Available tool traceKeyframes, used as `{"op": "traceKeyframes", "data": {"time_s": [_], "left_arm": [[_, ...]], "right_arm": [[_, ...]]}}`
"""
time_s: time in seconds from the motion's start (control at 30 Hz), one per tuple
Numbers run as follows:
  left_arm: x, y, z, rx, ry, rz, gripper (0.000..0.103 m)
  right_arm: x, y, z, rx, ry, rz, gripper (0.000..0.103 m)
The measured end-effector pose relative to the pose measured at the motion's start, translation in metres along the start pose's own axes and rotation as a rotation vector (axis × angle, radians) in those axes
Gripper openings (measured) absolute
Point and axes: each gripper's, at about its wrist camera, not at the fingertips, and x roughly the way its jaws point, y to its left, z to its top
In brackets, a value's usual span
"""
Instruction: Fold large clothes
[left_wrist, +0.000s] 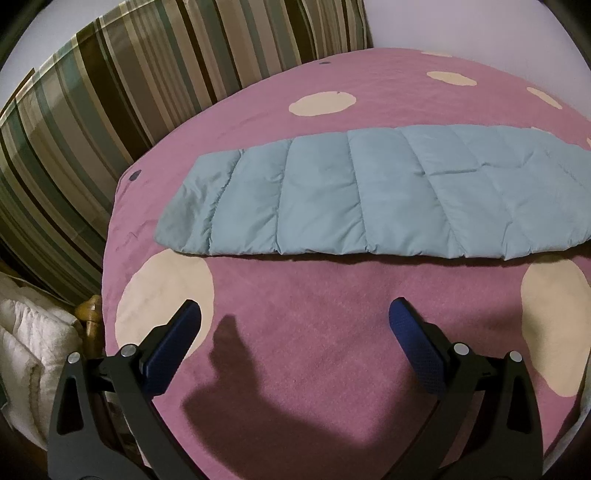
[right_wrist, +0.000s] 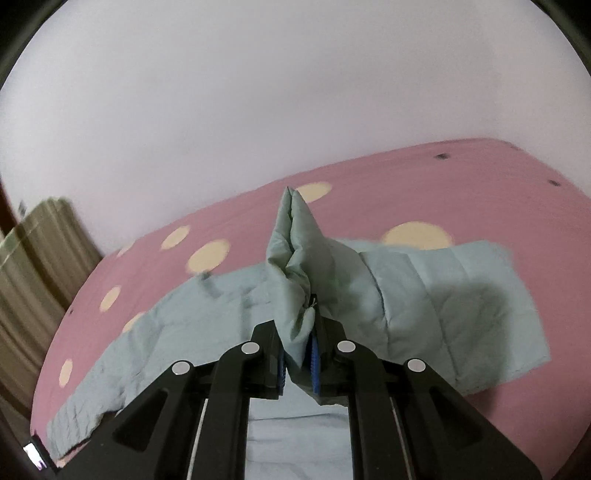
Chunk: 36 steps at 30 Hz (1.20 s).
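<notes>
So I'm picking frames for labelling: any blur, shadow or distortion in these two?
Left wrist: sharp, a dark shadow on the blanket below the open left gripper; fisheye bends the jacket. Right wrist: blanket dots smeared by motion blur, though the right gripper, shut on the jacket, stays crisp.

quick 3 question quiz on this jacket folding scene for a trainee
1. True or false: the left hand-held gripper is shut on fabric.
2. Which hand-held gripper holds the blue quilted jacket? A left B right C both
3. What pattern does the pink bed cover have?

Key: 1 false, its jaws stand open over the cover. 2 B, the right hand-held gripper pinches a raised fold. 3 cream dots.
</notes>
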Motion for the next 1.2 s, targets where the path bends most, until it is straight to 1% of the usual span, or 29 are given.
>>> {"op": "traceKeyframes", "data": {"time_s": [0.17, 0.2, 0.33, 0.57, 0.77, 0.8, 0.93, 1.07, 1.1, 1.13, 1.17, 1.2], "left_arm": [[0.001, 0.000, 0.001, -0.004, 0.003, -0.006, 0.101], [0.001, 0.000, 0.001, -0.003, 0.003, -0.006, 0.101], [0.001, 0.000, 0.000, -0.006, 0.004, -0.008, 0.101], [0.002, 0.000, 0.000, -0.008, 0.006, -0.012, 0.101], [0.002, 0.000, 0.000, -0.009, 0.006, -0.013, 0.101], [0.002, 0.000, 0.000, -0.009, 0.006, -0.013, 0.101], [0.002, 0.000, 0.000, -0.008, 0.006, -0.012, 0.101], [0.002, 0.000, 0.000, -0.009, 0.007, -0.013, 0.101], [0.002, 0.000, 0.000, -0.009, 0.006, -0.013, 0.101], [0.002, 0.001, 0.000, -0.009, 0.006, -0.013, 0.101], [0.002, 0.000, 0.000, -0.009, 0.006, -0.012, 0.101], [0.002, 0.000, 0.000, -0.009, 0.006, -0.012, 0.101]], "right_arm": [[0.035, 0.055, -0.027, -0.091, 0.091, 0.057, 0.010], [0.033, 0.068, -0.040, -0.104, 0.099, 0.063, 0.010], [0.051, 0.106, -0.063, -0.163, 0.153, 0.090, 0.010], [0.075, 0.132, -0.089, -0.240, 0.233, 0.104, 0.010], [0.106, 0.153, -0.107, -0.304, 0.323, 0.081, 0.010], [0.109, 0.155, -0.110, -0.317, 0.336, 0.077, 0.012], [0.113, 0.160, -0.117, -0.361, 0.348, 0.064, 0.014], [0.110, 0.164, -0.120, -0.388, 0.338, 0.067, 0.015], [0.109, 0.165, -0.120, -0.387, 0.337, 0.072, 0.018], [0.108, 0.165, -0.120, -0.380, 0.340, 0.087, 0.028], [0.105, 0.165, -0.119, -0.369, 0.347, 0.115, 0.034], [0.103, 0.166, -0.118, -0.361, 0.354, 0.138, 0.044]]}}
